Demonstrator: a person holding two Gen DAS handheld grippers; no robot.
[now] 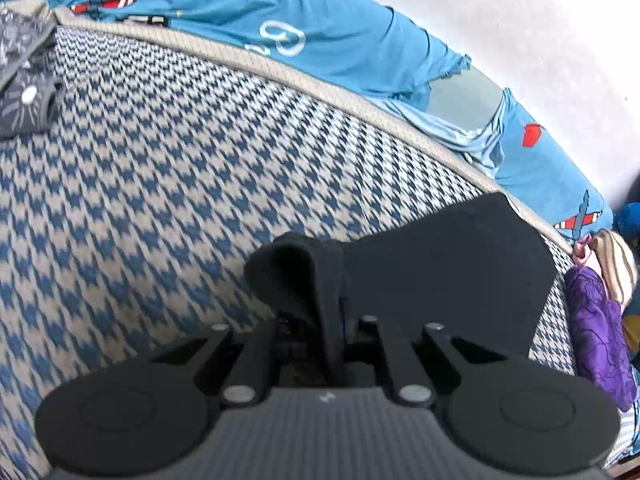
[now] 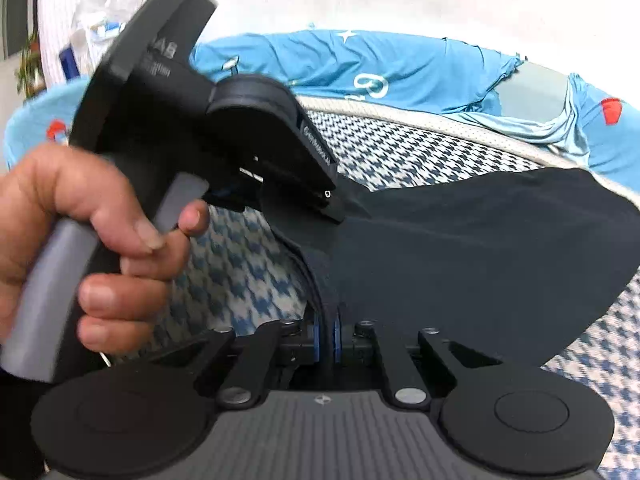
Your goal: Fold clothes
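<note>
A black garment (image 1: 448, 276) lies on the blue-and-white houndstooth surface (image 1: 168, 168), spread to the right. My left gripper (image 1: 320, 328) is shut on a bunched fold of its edge, lifted a little off the surface. In the right wrist view the same black garment (image 2: 480, 256) stretches right, and my right gripper (image 2: 327, 340) is shut on its hem between blue pads (image 2: 338, 340). The left gripper (image 2: 338, 212), held by a person's hand (image 2: 100, 236), pinches the cloth just ahead and to the left of the right one.
A blue printed sheet (image 1: 280, 20) is bunched along the far beige piped edge (image 1: 280, 76), against a white wall. A dark grey patterned cloth (image 1: 24, 92) lies at far left. Purple fabric (image 1: 600, 332) and a striped item (image 1: 616, 268) sit at the right edge.
</note>
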